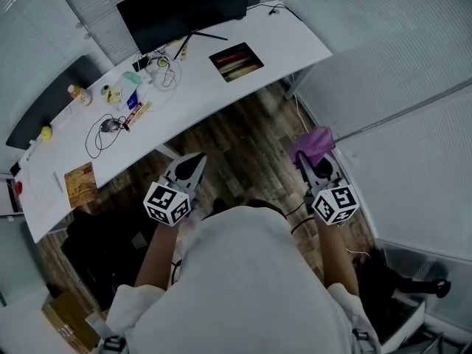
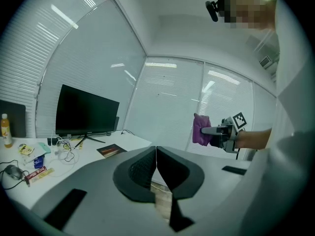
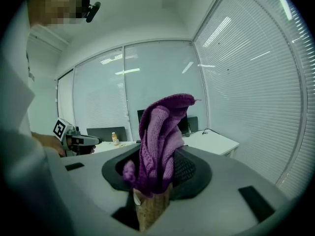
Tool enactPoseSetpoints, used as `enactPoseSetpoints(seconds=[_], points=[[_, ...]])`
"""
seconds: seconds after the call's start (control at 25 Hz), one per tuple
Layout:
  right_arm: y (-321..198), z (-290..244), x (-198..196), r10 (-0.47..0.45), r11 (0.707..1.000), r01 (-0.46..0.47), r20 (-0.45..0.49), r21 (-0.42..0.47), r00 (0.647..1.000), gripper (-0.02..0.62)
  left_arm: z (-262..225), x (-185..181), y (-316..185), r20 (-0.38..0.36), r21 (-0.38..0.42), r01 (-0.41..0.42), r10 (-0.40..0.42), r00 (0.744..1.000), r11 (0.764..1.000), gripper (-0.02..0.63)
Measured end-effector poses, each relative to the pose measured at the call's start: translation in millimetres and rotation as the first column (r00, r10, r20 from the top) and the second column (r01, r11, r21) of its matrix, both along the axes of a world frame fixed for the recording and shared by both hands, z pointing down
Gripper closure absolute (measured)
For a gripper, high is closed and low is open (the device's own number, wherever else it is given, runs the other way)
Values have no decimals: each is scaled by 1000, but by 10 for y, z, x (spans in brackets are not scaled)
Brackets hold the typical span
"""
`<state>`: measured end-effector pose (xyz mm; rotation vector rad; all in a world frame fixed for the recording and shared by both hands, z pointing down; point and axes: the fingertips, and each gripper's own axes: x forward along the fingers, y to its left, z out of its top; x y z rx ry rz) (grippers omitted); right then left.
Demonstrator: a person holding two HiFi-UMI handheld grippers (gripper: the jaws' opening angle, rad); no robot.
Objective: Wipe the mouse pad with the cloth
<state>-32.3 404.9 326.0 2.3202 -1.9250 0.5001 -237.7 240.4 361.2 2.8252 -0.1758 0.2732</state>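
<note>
The wiping has not begun, as far as these views show. The cloth (image 3: 158,141), a purple knitted one, is pinched between the jaws of the right gripper (image 3: 153,183), bunched up and sticking out past the tips. That gripper is held in the air over the wooden floor (image 1: 236,153), well apart from the desk (image 1: 295,39). The left gripper (image 2: 156,154) has its jaws pressed together with nothing between them, and it too hangs short of the desk's near edge. The mouse pad (image 1: 236,61) lies flat toward the right end of the desk, about midway between the near and far edges and just right of the monitor (image 1: 184,6) and its stand; nothing rests on it and neither gripper is near it. So one part looks done, the cloth being in hand. What is left is the whole of the real work: bringing the cloth to the pad and rubbing it across the surface. No writing can be read anywhere. The pad carries a printed picture of red and yellow streaks on dark, with no words that I can make out, and the bottle (image 1: 80,94) and small packets near the left end are too small for any label to tell.
</note>
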Motion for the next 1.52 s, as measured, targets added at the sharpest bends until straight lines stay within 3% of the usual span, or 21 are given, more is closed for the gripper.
enactPoseSetpoints(seconds=[0.32, 0.64, 1.52], points=[[-85, 44, -64, 19, 1000, -19, 14, -6, 1000, 445, 67, -71, -148, 5, -9, -1, 1, 1000, 1000, 586], [-308, 127, 222, 8, 1000, -8, 38, -8, 999, 445, 127, 171, -310, 25, -11, 15, -14, 1000, 1000, 586], [-1365, 410, 1832, -166, 985, 169, 111, -23, 980, 445, 259, 1639, -872, 106, 6, 138, -138, 985, 990, 586]])
